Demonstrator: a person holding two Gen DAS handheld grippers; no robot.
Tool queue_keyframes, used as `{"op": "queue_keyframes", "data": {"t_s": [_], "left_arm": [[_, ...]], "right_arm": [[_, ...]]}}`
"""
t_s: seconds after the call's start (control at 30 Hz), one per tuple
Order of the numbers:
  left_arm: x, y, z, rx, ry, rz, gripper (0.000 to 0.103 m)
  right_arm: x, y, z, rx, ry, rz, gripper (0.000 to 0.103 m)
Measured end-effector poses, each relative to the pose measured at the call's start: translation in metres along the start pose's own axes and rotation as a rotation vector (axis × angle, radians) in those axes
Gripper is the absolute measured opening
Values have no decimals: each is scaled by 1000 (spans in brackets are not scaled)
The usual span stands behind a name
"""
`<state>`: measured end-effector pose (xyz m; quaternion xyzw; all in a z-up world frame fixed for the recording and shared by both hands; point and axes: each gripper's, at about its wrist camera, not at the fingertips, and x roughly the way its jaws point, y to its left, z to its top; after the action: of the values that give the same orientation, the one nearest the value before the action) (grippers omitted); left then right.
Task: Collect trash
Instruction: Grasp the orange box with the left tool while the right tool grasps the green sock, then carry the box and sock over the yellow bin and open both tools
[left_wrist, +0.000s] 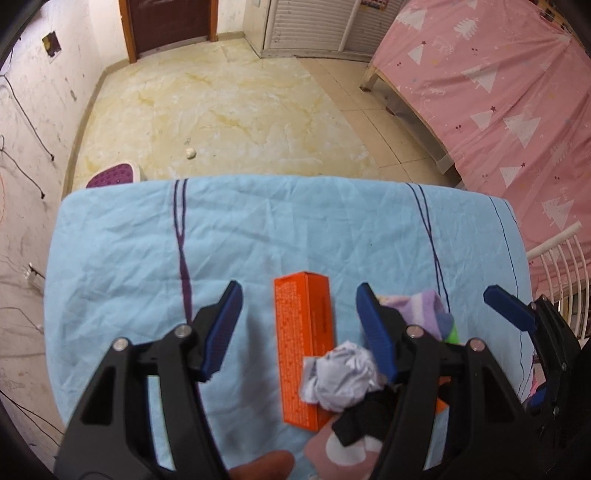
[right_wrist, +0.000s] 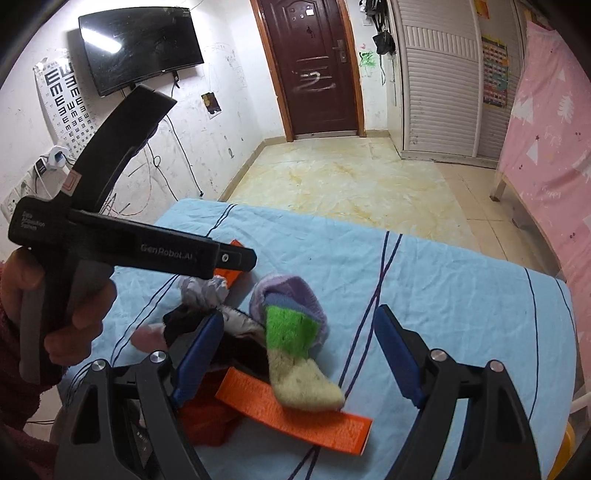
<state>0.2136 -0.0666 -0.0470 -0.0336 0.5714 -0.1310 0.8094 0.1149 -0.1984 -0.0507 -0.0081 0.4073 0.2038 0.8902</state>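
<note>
The crumpled paper ball (left_wrist: 341, 374) lies toward the near edge of the blue-sheeted table (left_wrist: 129, 236), resting against an orange box (left_wrist: 304, 339) among socks (right_wrist: 291, 325). Our left gripper (left_wrist: 299, 325) hangs half open over it, empty; our right gripper (right_wrist: 303, 354) gapes wide, empty. We risk pinching box or sock along with it.

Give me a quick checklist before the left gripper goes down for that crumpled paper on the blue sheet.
1. Left gripper jaws open, nothing held: ok.
2. Crumpled paper in view: ok.
3. Paper centred between the jaws: not ok, it sits toward the right finger.
4. Paper clear of clutter: not ok, it rests on the orange box beside a black cloth.
5. Right gripper open and apart: ok.
6. Bin location: cannot tell.
</note>
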Motion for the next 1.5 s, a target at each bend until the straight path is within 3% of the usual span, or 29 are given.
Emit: {"op": "queue_keyframes", "data": {"t_s": [0.17,0.23,0.27,0.33,0.4,0.47,0.6,0.87,1.07,1.23,1.5], "left_arm": [[11,6,0,-17,21,-23,60],[14,5,0,-15,24,-21,54],[14,4,0,-11,20,-22,53],[14,2,0,-11,19,-21,40],[15,0,-2,-9,19,-17,30],[15,-3,-5,5,12,-3,30],[9,-6,-9,17,-20,30,30],[-39,-13,-5,53,-180,106,30],[-74,-32,0,75,-257,91,30],[-89,-72,-3,126,-276,44,30],[-93,-187,-23,303,-259,-33,30]], "right_arm": [[8,-5,8,23,-1,0,71],[13,-4,10,18,11,0,66],[17,-2,12,13,20,-3,62],[27,-1,14,9,45,-7,54],[36,0,13,9,66,-3,40],[43,-1,11,16,82,4,23],[44,1,7,16,80,-5,13],[2,-16,9,70,-55,-50,13],[-41,-39,-1,127,-147,-77,13],[-95,-64,-23,174,-233,-116,13],[-191,-121,-85,280,-341,-264,13]]}}
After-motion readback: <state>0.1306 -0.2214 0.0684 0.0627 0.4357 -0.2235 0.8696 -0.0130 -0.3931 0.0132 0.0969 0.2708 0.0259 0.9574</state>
